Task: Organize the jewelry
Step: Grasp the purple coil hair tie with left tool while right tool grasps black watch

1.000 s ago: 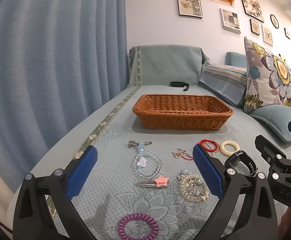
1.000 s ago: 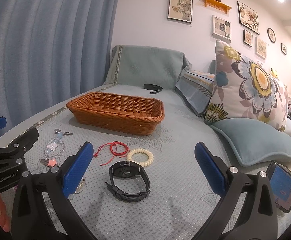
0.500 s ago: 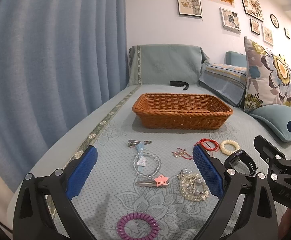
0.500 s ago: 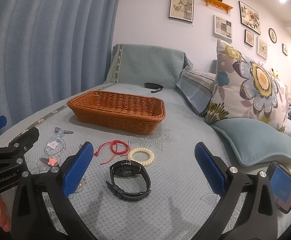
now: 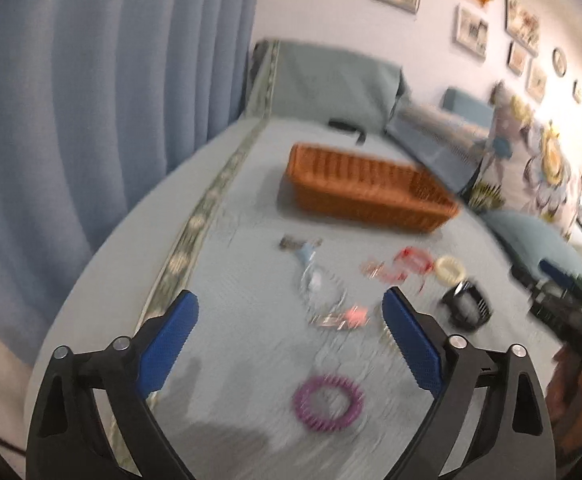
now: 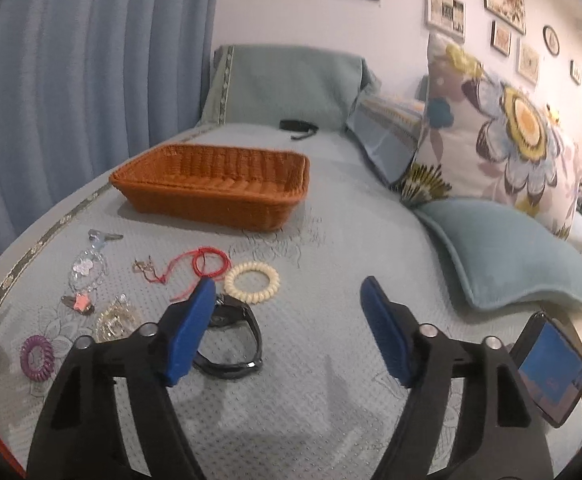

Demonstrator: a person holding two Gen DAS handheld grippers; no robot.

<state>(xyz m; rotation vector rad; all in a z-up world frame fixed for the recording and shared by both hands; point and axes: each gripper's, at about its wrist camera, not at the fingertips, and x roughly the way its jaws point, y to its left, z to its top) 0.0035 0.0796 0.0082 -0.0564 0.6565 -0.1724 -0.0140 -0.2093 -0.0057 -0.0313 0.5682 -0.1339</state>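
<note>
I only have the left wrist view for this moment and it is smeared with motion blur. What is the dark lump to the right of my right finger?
Observer: A black watch, lying on the bedspread, partly behind the right gripper's left finger in its view.
Operator: Anything inside the wicker basket yet?
Observer: The basket shows only bare weave in the part the right wrist view looks into.
Operator: Is the right gripper holding something?
Observer: No, its jaws stand wide open over bare bedspread.
Operator: What sits off to its right?
Observer: A phone with a lit blue screen.
</note>
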